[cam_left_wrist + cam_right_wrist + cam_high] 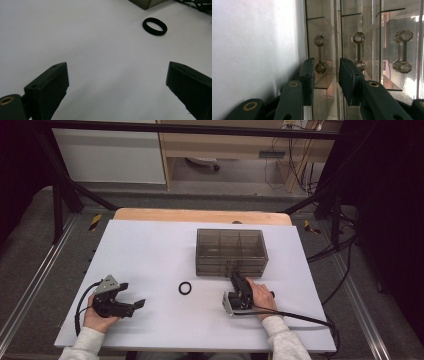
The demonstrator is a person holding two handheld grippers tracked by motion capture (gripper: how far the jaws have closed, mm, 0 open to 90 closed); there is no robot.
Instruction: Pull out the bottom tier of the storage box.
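At the left of the high view the left gripper lies low over the white table top, held in the person's left hand, its jaws spread wide with nothing between them. Its own view shows what the high view cannot: the matte black jaw pads are flat-faced blocks, and beyond them lies the black ring, a smooth round band lying flat on the bare sheet. In the high view that ring sits between the two grippers, well apart from each.

To the right, the right gripper points at the front of the smoky clear plastic drawer cabinet, with the right hand behind it. The right gripper view shows its jaws partly open around the bottom end of a drawer's clear dumbbell-shaped handle, the pads not pressing it; two more such handles stand to the right.

The white sheet covers a wooden table; grey floor, black frame bars and cables surround it
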